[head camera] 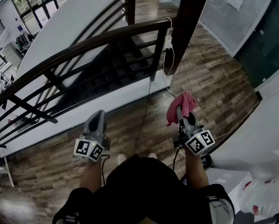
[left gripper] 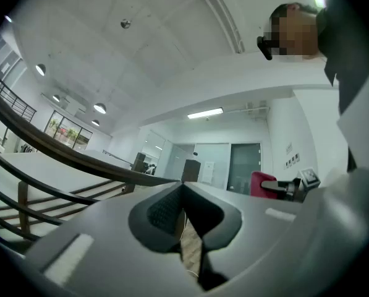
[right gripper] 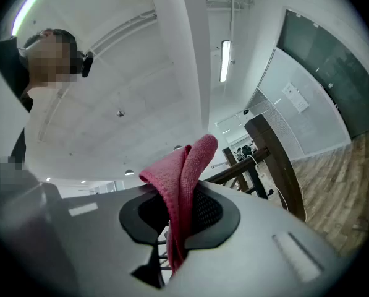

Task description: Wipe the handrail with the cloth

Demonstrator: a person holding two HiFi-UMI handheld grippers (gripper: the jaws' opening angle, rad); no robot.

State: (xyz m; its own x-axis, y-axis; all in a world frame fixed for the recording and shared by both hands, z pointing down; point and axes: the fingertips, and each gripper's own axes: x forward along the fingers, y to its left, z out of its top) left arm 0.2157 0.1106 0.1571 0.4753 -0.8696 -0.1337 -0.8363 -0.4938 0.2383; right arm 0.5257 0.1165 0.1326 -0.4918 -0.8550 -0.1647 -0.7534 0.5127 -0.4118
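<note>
Gripping the cloth (right gripper: 187, 166) in the right gripper (right gripper: 182, 198), jaws pinching tight on its pink fold, leaving a loop poking past the tips. In the head view, carrying it at 4 o'clock of centre, draped over the gripper's tips, well apart from the handrail (head camera: 83, 45) and not touching it. Holding the left gripper (head camera: 100, 112) at 7 o'clock, about level with the right one, pointing toward 12. Pressing its jaws together at the tips, with nothing between them. Facing the dark handrail, running from 9 o'clock up to 1 o'clock and meeting the post (head camera: 186, 27) there. Standing on wood floor (head camera: 214, 73), with a cable (head camera: 146, 104) trailing down between the grippers.
</note>
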